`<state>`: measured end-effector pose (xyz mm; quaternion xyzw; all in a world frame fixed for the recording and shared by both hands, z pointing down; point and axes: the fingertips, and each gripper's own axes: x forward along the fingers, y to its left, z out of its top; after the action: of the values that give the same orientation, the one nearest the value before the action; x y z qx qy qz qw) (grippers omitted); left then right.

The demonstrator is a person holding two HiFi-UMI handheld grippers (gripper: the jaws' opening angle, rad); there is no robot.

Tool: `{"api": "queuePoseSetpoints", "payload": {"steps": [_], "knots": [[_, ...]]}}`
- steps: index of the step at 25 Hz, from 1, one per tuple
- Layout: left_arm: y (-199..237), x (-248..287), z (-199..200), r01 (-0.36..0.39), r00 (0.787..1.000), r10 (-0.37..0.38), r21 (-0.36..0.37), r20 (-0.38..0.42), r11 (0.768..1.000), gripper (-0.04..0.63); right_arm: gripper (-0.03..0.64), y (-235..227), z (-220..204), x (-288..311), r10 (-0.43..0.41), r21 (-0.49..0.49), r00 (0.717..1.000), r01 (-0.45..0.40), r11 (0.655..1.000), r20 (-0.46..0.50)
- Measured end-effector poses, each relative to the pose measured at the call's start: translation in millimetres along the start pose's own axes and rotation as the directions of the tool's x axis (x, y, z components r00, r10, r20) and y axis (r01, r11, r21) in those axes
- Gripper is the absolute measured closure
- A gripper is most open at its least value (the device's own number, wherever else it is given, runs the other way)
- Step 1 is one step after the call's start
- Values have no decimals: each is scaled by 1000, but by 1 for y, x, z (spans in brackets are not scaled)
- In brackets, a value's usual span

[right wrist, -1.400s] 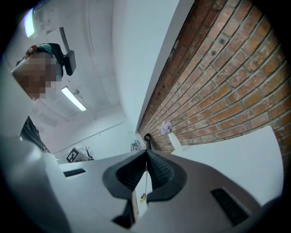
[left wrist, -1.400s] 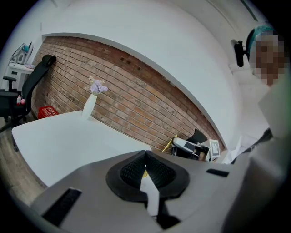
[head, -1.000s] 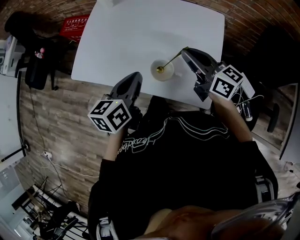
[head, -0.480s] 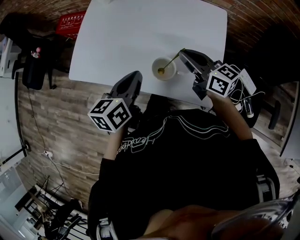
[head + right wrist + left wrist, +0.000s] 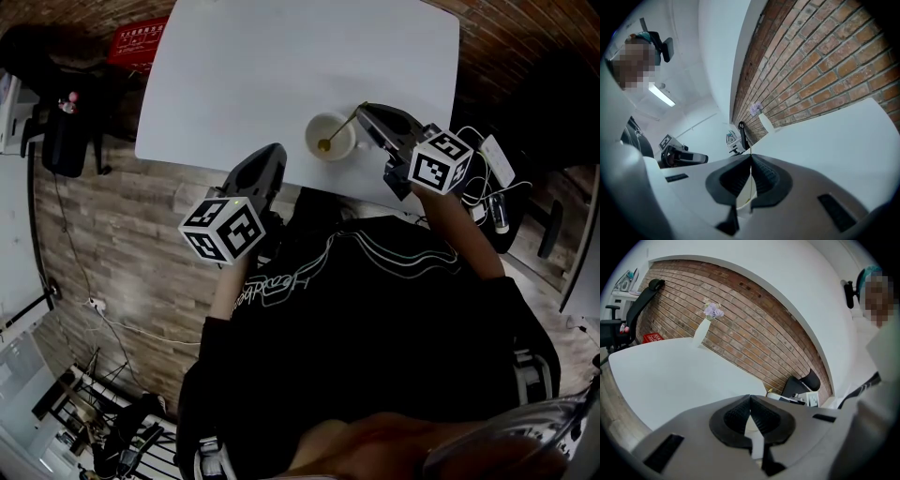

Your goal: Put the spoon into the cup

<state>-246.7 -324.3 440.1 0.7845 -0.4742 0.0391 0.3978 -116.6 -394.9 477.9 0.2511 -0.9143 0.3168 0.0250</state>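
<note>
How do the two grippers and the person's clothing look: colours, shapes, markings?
Both the left gripper and the right gripper have dark grey, rounded shells that taper to the tips. The left cube and the right cube are white with black square markers. The jaw pads are black and ribbed. The person wears a black top with a thin white line print.

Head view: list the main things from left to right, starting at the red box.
red box → left gripper → cup → right gripper, shut on the spoon
</note>
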Motion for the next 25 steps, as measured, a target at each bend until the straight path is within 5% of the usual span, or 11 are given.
{"api": "queuePoseSetpoints", "payload": {"steps": [25], "knots": [[1, 18, -5, 0, 1000, -1, -14, -17, 1000, 592, 615, -16, -19, 4, -1, 41, 1000, 2, 999, -22]]}}
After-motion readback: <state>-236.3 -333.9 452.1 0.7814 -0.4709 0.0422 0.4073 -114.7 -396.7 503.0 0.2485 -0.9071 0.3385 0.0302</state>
